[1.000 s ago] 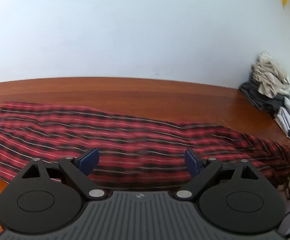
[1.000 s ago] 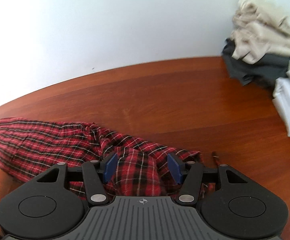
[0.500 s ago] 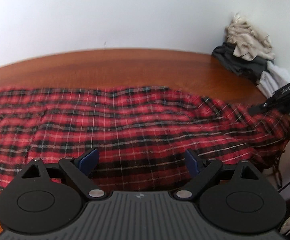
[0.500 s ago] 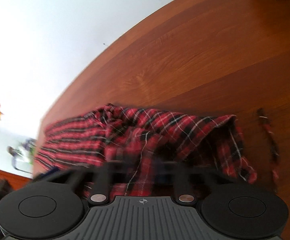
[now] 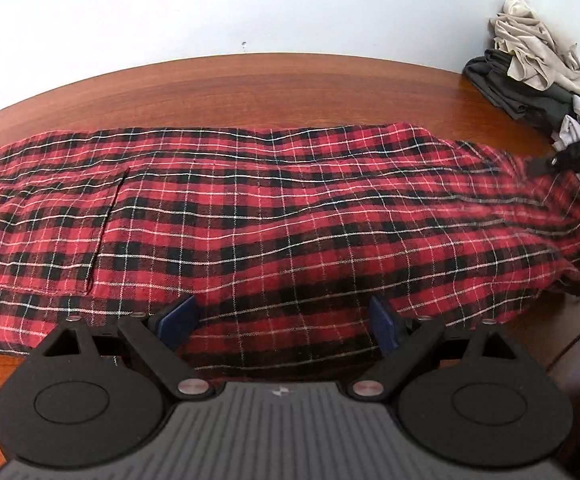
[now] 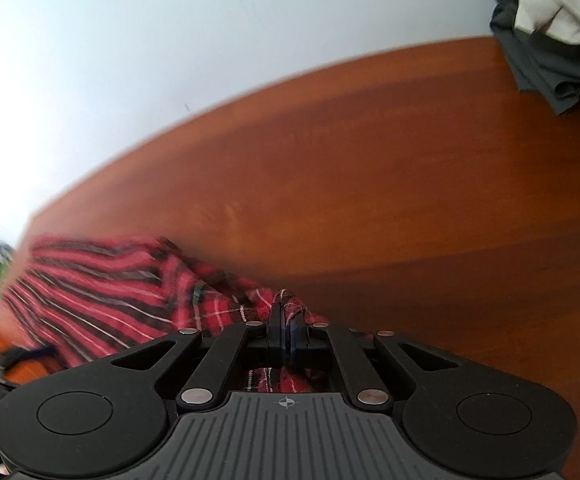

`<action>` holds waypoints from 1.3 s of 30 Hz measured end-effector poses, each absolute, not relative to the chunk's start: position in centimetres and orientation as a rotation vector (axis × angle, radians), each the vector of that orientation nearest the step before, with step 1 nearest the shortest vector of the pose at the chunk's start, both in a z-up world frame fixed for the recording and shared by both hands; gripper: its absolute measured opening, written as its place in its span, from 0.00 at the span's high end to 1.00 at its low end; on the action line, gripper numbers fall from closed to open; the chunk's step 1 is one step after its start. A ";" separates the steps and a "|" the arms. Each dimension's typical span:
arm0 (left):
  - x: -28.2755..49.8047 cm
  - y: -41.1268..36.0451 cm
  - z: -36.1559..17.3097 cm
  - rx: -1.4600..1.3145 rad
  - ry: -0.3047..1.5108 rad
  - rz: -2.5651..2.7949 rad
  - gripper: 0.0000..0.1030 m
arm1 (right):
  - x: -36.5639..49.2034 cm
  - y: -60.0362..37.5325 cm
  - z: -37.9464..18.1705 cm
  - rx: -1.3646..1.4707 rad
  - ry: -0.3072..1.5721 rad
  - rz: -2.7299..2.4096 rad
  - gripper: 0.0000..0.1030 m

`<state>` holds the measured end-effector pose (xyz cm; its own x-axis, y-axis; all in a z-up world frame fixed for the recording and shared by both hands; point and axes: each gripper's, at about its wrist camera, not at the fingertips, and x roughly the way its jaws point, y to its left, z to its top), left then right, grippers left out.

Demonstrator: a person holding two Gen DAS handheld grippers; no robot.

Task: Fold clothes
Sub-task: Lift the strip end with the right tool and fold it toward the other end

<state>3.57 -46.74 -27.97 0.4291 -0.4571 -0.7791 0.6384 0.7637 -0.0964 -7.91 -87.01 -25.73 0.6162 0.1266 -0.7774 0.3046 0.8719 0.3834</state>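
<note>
Plaid garment (image 5: 290,216): soft, light, limp; would sag
Right gripper (image 6: 288,336): pinched tight on its end
Left gripper (image 5: 282,320): spread wide, empty; best hold, near hem

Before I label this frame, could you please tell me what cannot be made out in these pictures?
- Plaid garment: left wrist view, its left end is cut off by the frame edge; its type is unclear.
- Right gripper: right wrist view, shut on plaid cloth; the fingers hide which edge.
- Clothes pile: cropped in both views.
- Right wrist view: motion blur smears the plaid.
</note>
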 end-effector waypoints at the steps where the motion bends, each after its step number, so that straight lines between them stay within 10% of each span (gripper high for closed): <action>1: 3.5 -46.5 -27.9 0.224 0.893 -0.687 0.09 | -7.9 -86.8 -25.8 0.497 0.914 -0.112 0.95; 4: 3.4 -46.0 -27.1 0.207 0.884 -0.691 0.09 | -8.4 -86.6 -25.0 0.472 0.894 -0.122 0.91; 7: 3.1 -45.0 -26.1 0.184 0.866 -0.700 0.09 | -10.6 -86.6 -22.9 0.434 0.826 -0.194 0.47; 19: 2.5 -44.6 -22.3 0.164 0.799 -0.756 0.09 | -20.4 -87.8 -24.1 0.683 0.794 -0.328 0.13; 30: 1.8 -43.5 -20.8 0.166 0.776 -0.752 0.09 | -19.2 -86.2 -27.8 0.765 0.734 -0.267 0.18; 33: 1.5 -42.8 -20.6 0.156 0.775 -0.741 0.09 | -18.8 -85.8 -28.5 0.750 0.725 -0.243 0.29; 37: 1.2 -42.1 -20.9 0.151 0.787 -0.721 0.09 | -18.9 -85.4 -30.0 0.818 0.705 -0.215 0.78; 39: 1.1 -41.9 -21.1 0.148 0.795 -0.710 0.09 | -19.1 -85.3 -30.1 0.843 0.690 -0.218 0.84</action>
